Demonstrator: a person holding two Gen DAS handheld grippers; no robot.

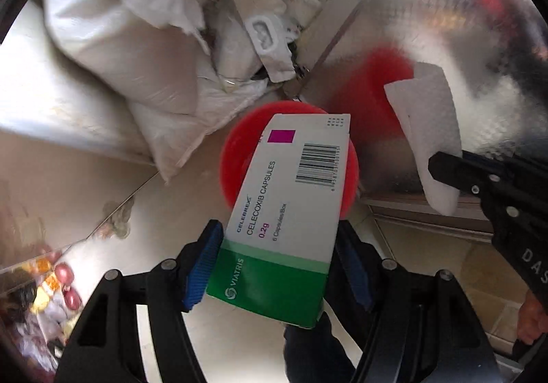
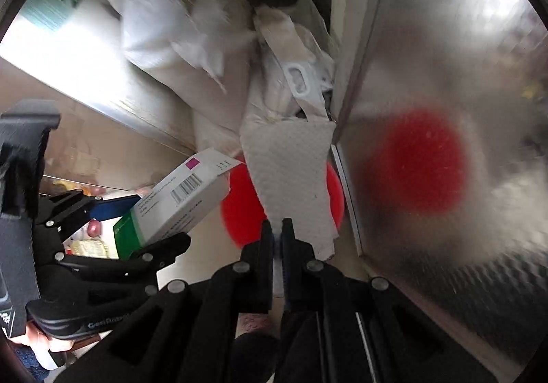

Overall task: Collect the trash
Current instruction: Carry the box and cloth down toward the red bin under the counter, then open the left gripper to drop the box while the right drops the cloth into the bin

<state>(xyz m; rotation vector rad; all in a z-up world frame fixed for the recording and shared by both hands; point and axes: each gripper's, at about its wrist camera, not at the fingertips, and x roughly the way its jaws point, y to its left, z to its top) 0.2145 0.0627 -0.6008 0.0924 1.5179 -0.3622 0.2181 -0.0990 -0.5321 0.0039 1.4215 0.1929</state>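
1. Cardboard, white and green, is what the left claw (image 1: 278, 266) holds: a medicine box (image 1: 284, 211) pinched across its short width by the blue pads (image 1: 203, 266), its green end near the claw and its long axis running up and away toward the far end.
2. Paper is in the right claw (image 2: 278, 235): a white paper towel (image 2: 291, 177) nipped at its near edge between jaws closed almost flat together, the rest of the sheet standing up beyond the tips.
3. Directly beyond both loads lies a red bin (image 1: 239, 157), its round mouth half covered by the box in the left wrist view and by the towel in the right wrist view. Both claws point down at it, so I judge the bin to be the drop spot.
4. The box's far end already hangs over the bin's mouth; the towel also crosses it. Neither claw looks clearly nearer, and the two sit side by side, the left one just left of the right.
5. Shiny metal panels (image 1: 445, 23) flank the bin on the right, mirroring its red. Far behind it, stuffed white sacks (image 1: 137, 40) fill the corner.
6. At the near left lies a bag of mixed snacks (image 1: 51, 297).
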